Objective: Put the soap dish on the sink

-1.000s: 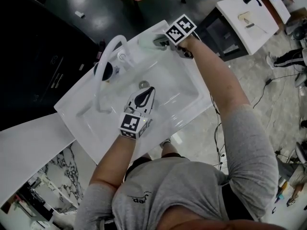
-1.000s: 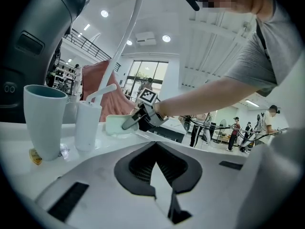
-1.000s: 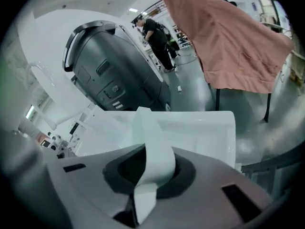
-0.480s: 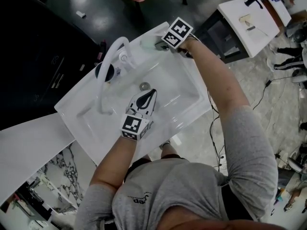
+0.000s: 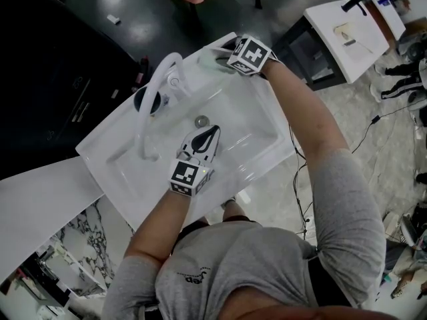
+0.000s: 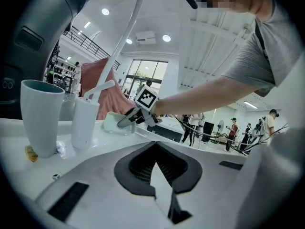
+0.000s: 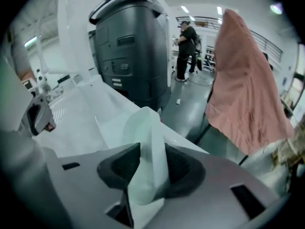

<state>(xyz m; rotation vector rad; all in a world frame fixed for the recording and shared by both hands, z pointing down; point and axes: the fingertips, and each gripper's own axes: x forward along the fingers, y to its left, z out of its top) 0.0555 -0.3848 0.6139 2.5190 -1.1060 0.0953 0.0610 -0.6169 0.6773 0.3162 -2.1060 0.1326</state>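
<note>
One pale mint-green soap dish (image 6: pixel 114 124) lies low on the sink's (image 5: pixel 120 172) corner, long axis unclear. Right tongs (image 7: pixel 150 168), just opening, loosely straddle its rim. Left tongs (image 6: pixel 157 171) are clenched, empty.

The left gripper (image 5: pixel 212 133) is held in the middle of the scene, near the body, pointed almost level toward the far side. Its jaws are brought together with nothing between them, and it is carried on the left forearm (image 5: pixel 155 222), which is raised from the near left. The right arm (image 5: pixel 303 115) is stretched out to the far right, and the right gripper (image 5: pixel 225 47) at its end is tipped steeply down (its marker cube is turned upward). Its jaws have just been opening and are seen apart, with the rim of the soap dish (image 7: pixel 147 147) standing between them, unpressed by the pads. The two grippers are seen well apart.
</note>
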